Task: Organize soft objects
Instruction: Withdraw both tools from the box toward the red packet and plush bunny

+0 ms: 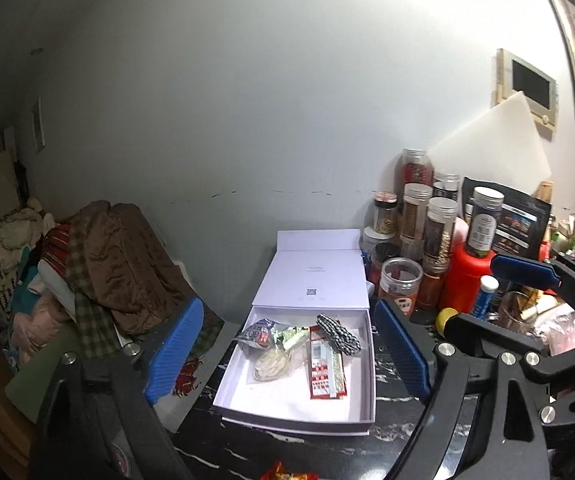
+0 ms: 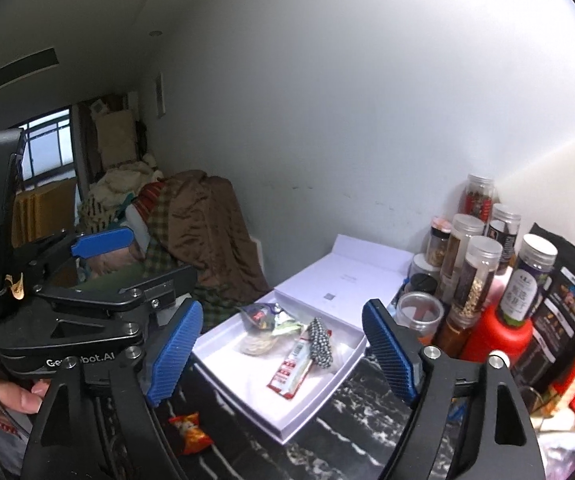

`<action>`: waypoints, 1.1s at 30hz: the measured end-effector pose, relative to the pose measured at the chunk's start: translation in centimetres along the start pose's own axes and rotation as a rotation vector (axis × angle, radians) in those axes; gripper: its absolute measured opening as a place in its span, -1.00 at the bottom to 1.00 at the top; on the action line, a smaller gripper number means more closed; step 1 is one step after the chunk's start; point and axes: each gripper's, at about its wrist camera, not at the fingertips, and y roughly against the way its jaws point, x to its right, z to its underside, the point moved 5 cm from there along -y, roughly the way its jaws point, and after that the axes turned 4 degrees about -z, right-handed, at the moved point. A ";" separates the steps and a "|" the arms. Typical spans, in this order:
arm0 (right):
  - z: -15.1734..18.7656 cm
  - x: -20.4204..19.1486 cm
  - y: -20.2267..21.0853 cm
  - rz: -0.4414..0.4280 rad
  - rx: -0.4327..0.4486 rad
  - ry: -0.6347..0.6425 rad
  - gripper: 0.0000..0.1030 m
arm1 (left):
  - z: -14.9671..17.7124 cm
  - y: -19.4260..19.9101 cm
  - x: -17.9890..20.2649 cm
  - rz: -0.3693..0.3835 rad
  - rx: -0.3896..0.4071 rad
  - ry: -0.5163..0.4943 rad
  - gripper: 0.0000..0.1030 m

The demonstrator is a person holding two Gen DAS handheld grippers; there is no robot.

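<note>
An open white box (image 1: 243,364) (image 2: 223,344) sits on the dark marble counter. It holds a silver snack bag (image 1: 261,334) (image 2: 261,314), a clear bag of pale noodles (image 1: 273,366) (image 2: 256,345), a red sachet (image 1: 322,364) (image 2: 290,372) and a black-and-white checked pouch (image 1: 337,334) (image 2: 321,342). An orange snack packet (image 2: 189,432) (image 1: 283,473) lies on the counter in front of the box. My left gripper (image 1: 287,354) is open and empty above the box. My right gripper (image 2: 281,354) is open and empty, also above the box.
Several jars and bottles (image 1: 419,232) (image 2: 475,264), a red bottle (image 1: 465,280) (image 2: 495,334) and a black pouch (image 2: 563,312) crowd the right side. A pile of clothes and blankets (image 1: 99,264) (image 2: 191,224) lies left. The wall is behind the box.
</note>
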 end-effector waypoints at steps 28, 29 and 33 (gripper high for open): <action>12.5 -5.2 3.5 0.000 -0.129 -0.069 0.74 | 10.9 5.3 -1.5 0.083 -0.140 -0.032 0.73; 13.4 -5.3 3.4 -0.004 -0.145 -0.072 0.74 | 11.4 5.3 -1.5 0.087 -0.151 -0.030 0.73; 16.1 -5.6 3.1 -0.025 -0.196 -0.097 0.74 | 13.6 5.0 -1.2 0.117 -0.205 -0.026 0.73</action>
